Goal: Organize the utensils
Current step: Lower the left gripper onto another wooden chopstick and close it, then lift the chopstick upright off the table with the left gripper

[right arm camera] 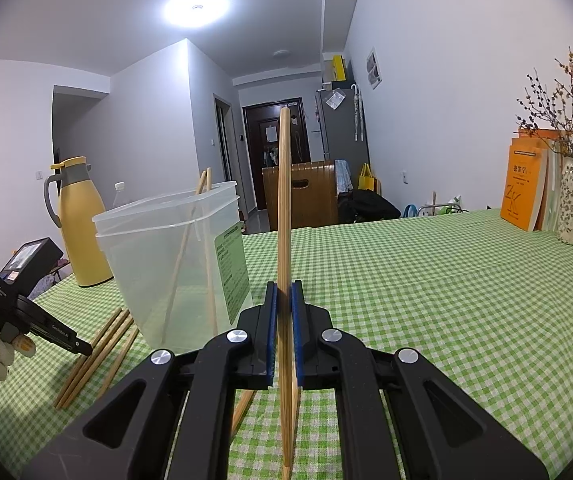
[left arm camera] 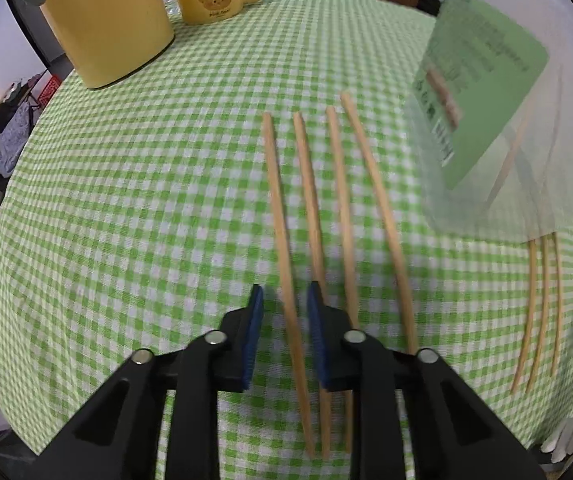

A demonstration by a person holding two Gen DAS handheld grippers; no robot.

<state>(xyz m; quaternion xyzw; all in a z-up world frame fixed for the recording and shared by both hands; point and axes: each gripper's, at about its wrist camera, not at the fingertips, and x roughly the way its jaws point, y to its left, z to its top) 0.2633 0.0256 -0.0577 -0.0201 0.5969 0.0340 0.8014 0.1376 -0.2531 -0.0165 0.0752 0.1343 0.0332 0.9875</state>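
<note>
Chopstick (left arm camera: 286, 240) lies on tabletop (left arm camera: 146, 200) betw left claw (left arm camera: 284, 320) pads, not yet gripped; right claw (right arm camera: 284, 332) clamps another upright. Risk: neighbour just right gets snagged.

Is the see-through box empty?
No. The clear plastic container stands upright with two chopsticks leaning inside it.

White walls (right arm camera: 426, 80), a bright ceiling light (right arm camera: 196, 8), perhaps a dark door (right arm camera: 272, 148) beyond.
</note>
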